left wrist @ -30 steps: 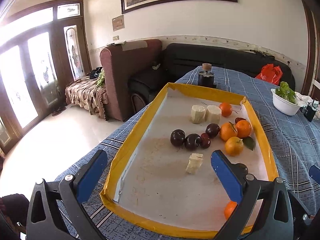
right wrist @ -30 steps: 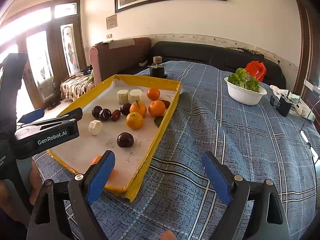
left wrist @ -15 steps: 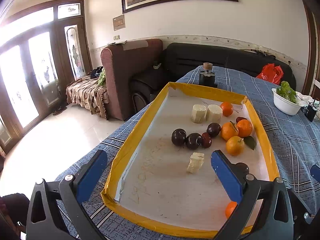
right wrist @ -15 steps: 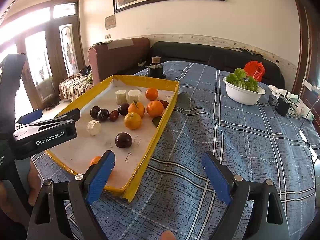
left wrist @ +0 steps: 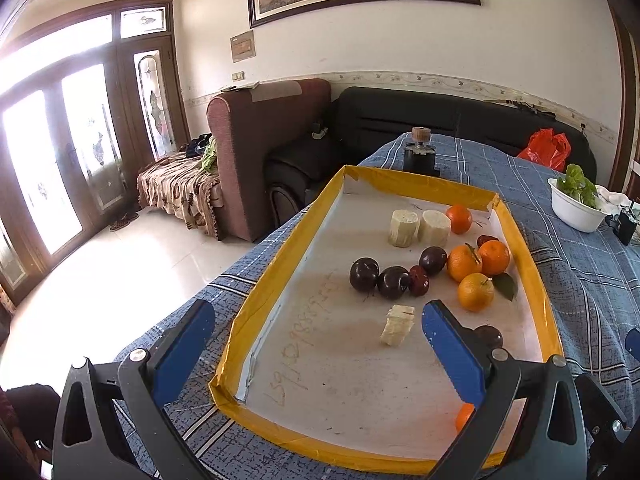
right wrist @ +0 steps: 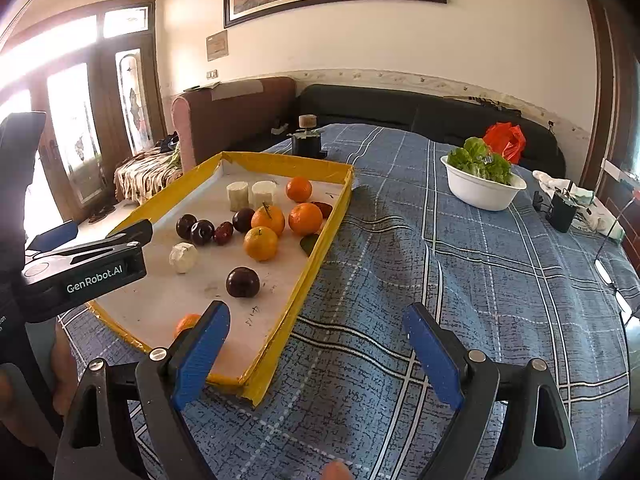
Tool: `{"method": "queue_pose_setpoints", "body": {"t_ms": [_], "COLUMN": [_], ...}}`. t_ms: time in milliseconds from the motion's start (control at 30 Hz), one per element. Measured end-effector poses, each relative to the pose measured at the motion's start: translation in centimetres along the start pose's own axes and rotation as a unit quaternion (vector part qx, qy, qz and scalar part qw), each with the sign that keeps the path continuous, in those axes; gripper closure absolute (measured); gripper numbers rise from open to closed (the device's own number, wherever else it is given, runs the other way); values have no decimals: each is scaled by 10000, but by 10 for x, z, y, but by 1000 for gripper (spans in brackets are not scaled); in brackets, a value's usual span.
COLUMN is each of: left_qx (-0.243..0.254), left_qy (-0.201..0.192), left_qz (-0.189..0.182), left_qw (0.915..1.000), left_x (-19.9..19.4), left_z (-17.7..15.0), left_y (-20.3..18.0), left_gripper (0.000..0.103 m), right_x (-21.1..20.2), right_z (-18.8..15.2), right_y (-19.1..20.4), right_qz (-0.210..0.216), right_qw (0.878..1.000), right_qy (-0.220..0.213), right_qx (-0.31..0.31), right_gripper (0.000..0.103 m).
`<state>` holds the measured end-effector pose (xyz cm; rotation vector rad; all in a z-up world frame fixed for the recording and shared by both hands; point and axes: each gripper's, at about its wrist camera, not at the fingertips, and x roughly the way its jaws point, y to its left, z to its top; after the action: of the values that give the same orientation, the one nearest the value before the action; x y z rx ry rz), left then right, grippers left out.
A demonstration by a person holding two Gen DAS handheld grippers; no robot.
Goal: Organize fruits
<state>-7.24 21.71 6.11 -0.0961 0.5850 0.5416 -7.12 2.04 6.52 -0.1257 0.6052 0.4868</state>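
Yellow-rimmed tray (left wrist: 280,280) sits on the left part of the desk (right wrist: 480,280), which wears a blue plaid cloth.

Left gripper (left wrist: 316,332): fingers wide apart, nothing between the pads, hovering over the tray's near end. In the right wrist view it shows at 9 o'clock, side-on.

Tray contents, left to right in the left wrist view:
- two dark plums (left wrist: 364,274) touching, a small red date (left wrist: 419,280) against them, another plum (left wrist: 433,260) at its 1 o'clock
- pale cut chunk (left wrist: 397,325) lying alone at 6 o'clock of the plums
- two pale cylinders (left wrist: 404,222) side by side at the far end, one orange (left wrist: 459,219) just right of them
- three oranges (left wrist: 476,292) clustered near the right rim, green leaf (left wrist: 505,285) beside them
- a lone plum (right wrist: 243,282) and an orange (right wrist: 186,323) near the near right corner, partly hidden behind fingers in both views

Right gripper (right wrist: 316,354): fingers wide apart, empty, over bare cloth just right of the tray.

White bowl of greens (right wrist: 482,188) at 1 o'clock, well apart from the tray. Dark jar with a cork-coloured top (right wrist: 306,140) just beyond the tray's far edge.
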Motion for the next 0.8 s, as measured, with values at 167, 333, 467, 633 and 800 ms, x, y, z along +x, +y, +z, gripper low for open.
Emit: {"method": "queue_pose_setpoints", "body": {"t_ms": [167,333,467,633,800], "left_qx": [8,13,32,49,49], "left_qy": [-15,-11,-35,-68,-73], "left_qz": [25,56,124,167,189], "left_qw": [10000,10000,9999,9998,9998], "left_x": [-1,2,2,-1,-2], "left_z": [0,0,-1,-1,-1], "left_y": [0,-1,0,-1,0], "left_gripper": [0,0,0,0,0], "right_x": [-1,-1,-2,-2,-3], "right_z": [0,0,-1,0,-1], "right_y": [0,0,1,1,0], "right_qz": [4,15,13,11,6], "right_qw": [10000,10000,10000,10000,10000], "right_qy": [-24,-37,-37,-38,-36], "right_qx": [-7,-2,2,-3,19], "right_gripper": [10,10,10,10,10]}}
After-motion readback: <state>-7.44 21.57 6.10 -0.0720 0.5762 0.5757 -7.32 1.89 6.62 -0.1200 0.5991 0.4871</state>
